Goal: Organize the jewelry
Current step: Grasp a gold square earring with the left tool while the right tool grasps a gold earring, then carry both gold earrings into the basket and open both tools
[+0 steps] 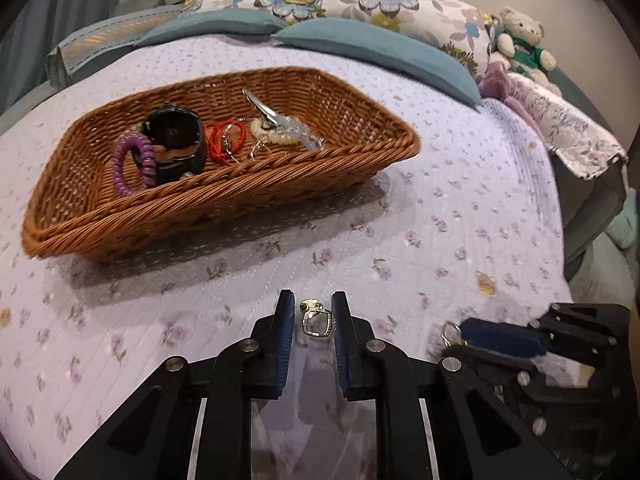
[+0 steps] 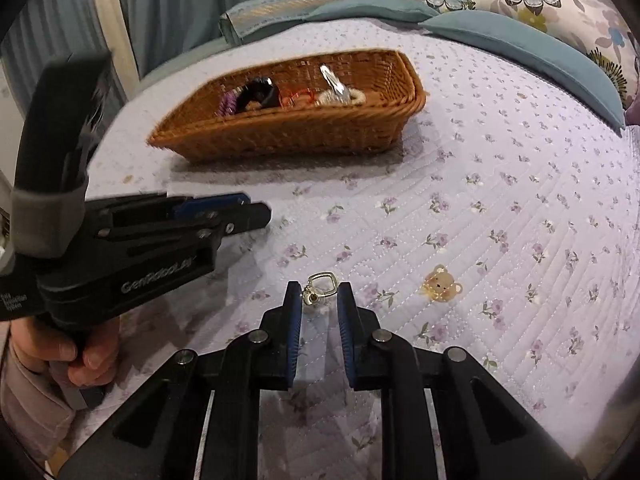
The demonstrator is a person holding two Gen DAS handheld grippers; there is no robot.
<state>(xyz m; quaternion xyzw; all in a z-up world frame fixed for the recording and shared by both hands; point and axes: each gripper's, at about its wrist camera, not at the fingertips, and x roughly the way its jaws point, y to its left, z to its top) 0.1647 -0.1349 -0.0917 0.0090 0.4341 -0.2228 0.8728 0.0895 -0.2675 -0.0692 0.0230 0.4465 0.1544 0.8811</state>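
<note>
Right wrist view, "GenRobot.AI" on left hand-held gripper (image 2: 262, 209), it and right hand-held gripper (image 2: 319, 293) loosely straddling earrings (image 2: 320, 285)

On the side of the left gripper (image 2: 256, 210), in the lower left of your right wrist view, you can read pale lettering that looks like "GenRobot.AI", though the last characters blur. Further left on the same black body, at the frame's edge, you see a few tiny white lines of print, too small to make out. In your left wrist view you have nothing readable at all.
</note>
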